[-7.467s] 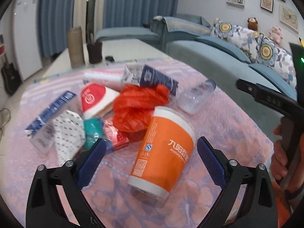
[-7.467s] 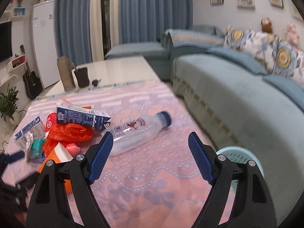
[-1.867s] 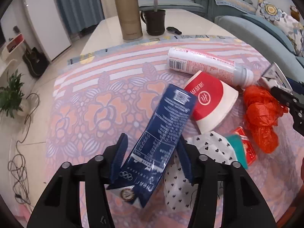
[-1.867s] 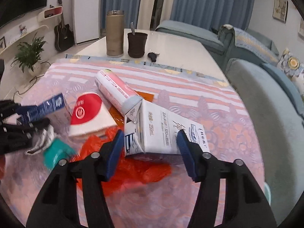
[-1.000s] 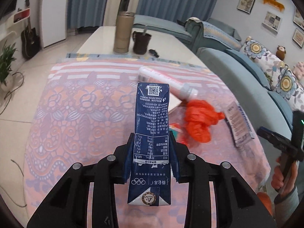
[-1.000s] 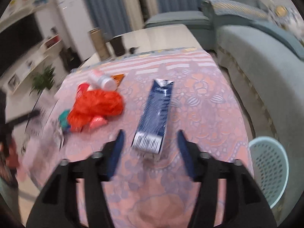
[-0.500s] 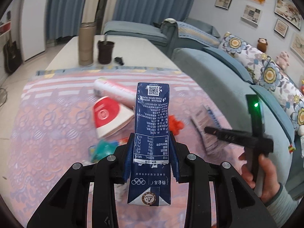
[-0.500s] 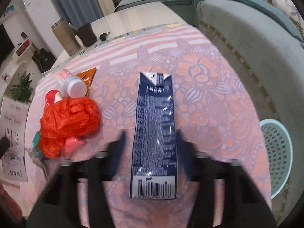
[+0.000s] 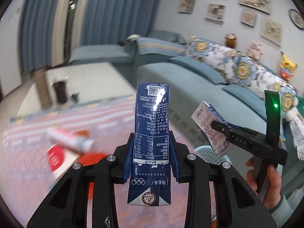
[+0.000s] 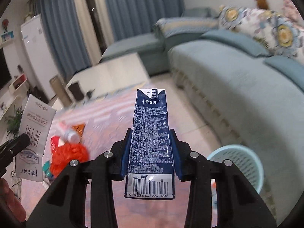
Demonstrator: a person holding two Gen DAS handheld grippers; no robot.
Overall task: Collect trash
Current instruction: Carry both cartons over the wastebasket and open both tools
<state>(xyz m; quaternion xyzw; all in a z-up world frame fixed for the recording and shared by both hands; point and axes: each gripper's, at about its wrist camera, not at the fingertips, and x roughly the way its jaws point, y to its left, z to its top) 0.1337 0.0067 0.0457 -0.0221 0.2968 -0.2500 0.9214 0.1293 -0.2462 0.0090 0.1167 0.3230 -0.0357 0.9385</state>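
Floral tablecloth (image 9: 28, 171) bkgd; both jaws clamped on flattened navy cartons (image 9: 151, 131) (image 10: 150, 144), one each.

Both fisheye cameras are riding just behind their claws, looking forward and downward along the fingers, very near the held cartons. The left wrist view is facing over the table (image 9: 106, 114) toward the sofa (image 9: 190, 76) at upper right. The right wrist view is facing the same way. Both are sharing the table, sofa and light blue basket (image 10: 245, 163); each is catching the opposite claw at its frame edge.
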